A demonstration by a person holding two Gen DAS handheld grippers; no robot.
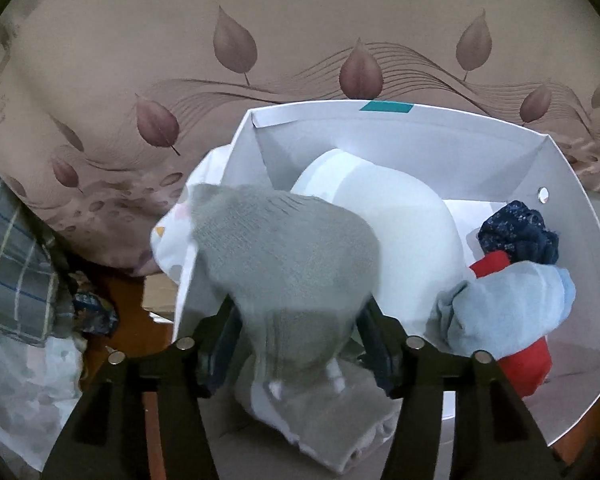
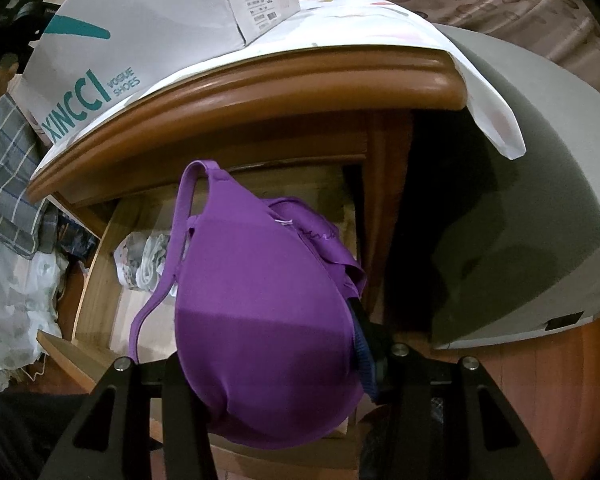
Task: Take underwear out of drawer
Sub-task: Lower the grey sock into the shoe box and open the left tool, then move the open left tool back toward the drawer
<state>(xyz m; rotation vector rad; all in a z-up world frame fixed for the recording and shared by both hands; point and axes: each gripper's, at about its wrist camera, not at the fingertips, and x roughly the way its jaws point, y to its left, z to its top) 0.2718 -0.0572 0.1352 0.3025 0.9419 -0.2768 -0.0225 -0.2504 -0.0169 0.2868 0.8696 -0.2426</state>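
In the left wrist view my left gripper (image 1: 296,320) hangs over the near end of a white shoe box (image 1: 580,248). A grey knitted garment (image 1: 284,248), blurred, lies loose between its parted fingers and drapes over the box's near left wall. The box holds a white padded cup (image 1: 400,208), a dark blue piece (image 1: 516,232), a red piece (image 1: 528,368) and a light blue piece (image 1: 508,312). In the right wrist view my right gripper (image 2: 276,340) is shut on a purple bra (image 2: 260,300), held above the open wooden drawer (image 2: 100,300). A patterned white garment (image 2: 144,260) lies in the drawer.
The drawer belongs to a wooden nightstand (image 2: 260,92) on which the lettered shoe box (image 2: 120,40) stands. A grey bulky object (image 2: 520,200) sits to its right. A person's checked sleeve (image 2: 4,184) is at the left. A leaf-patterned sheet (image 1: 260,60) lies behind the box.
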